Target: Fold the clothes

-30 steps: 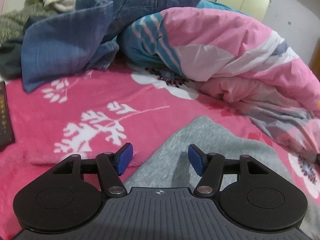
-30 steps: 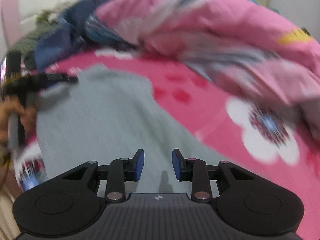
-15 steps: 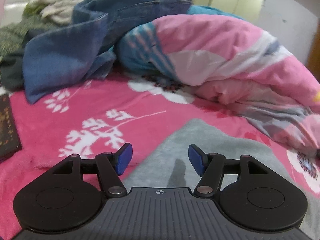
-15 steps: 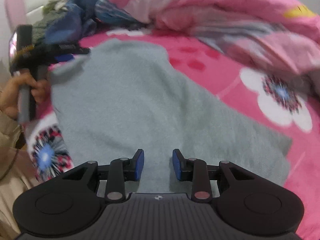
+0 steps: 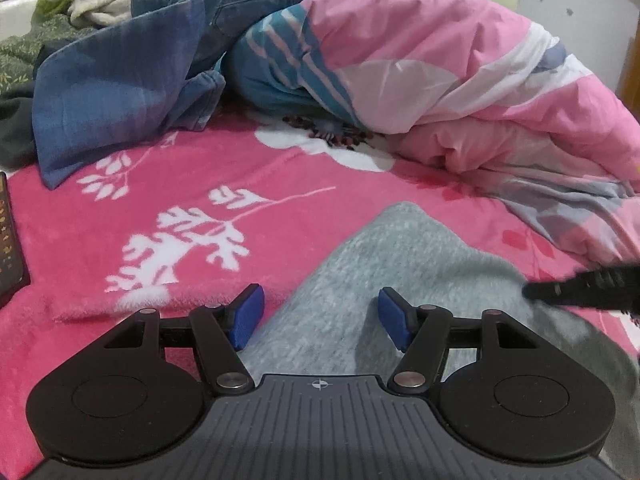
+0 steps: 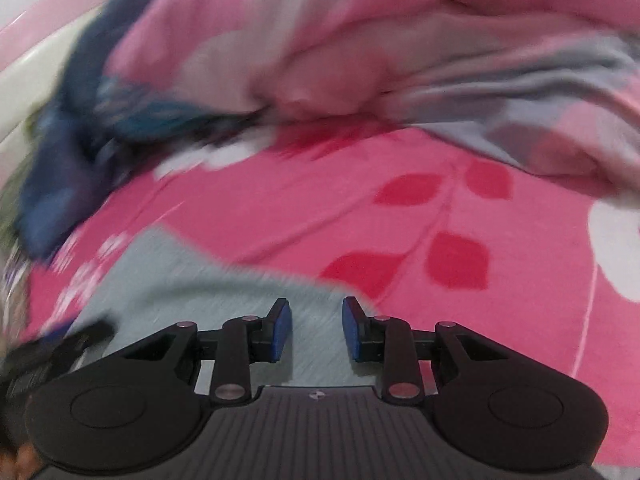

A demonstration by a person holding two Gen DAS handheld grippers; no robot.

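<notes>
A grey fleece garment (image 5: 404,276) lies flat on the pink flowered bedspread (image 5: 172,200). My left gripper (image 5: 320,316) hovers open over the garment's near left edge, nothing between its blue pads. In the blurred right wrist view my right gripper (image 6: 316,328) is open with a narrow gap, low over the far edge of the same grey garment (image 6: 192,288), pads gripping nothing. The tip of the right gripper (image 5: 580,288) pokes in from the right edge of the left wrist view. The left gripper (image 6: 52,356) shows dimly at the lower left of the right wrist view.
A bundled pink, white and teal duvet (image 5: 440,80) fills the back right. Blue jeans (image 5: 132,76) and more clothes are piled at the back left. A dark flat object (image 5: 10,244) lies at the left edge of the bedspread.
The right gripper has swept across the garment toward its far edge and dropped lower, entering the left wrist view from the right. The left gripper has hardly moved.
</notes>
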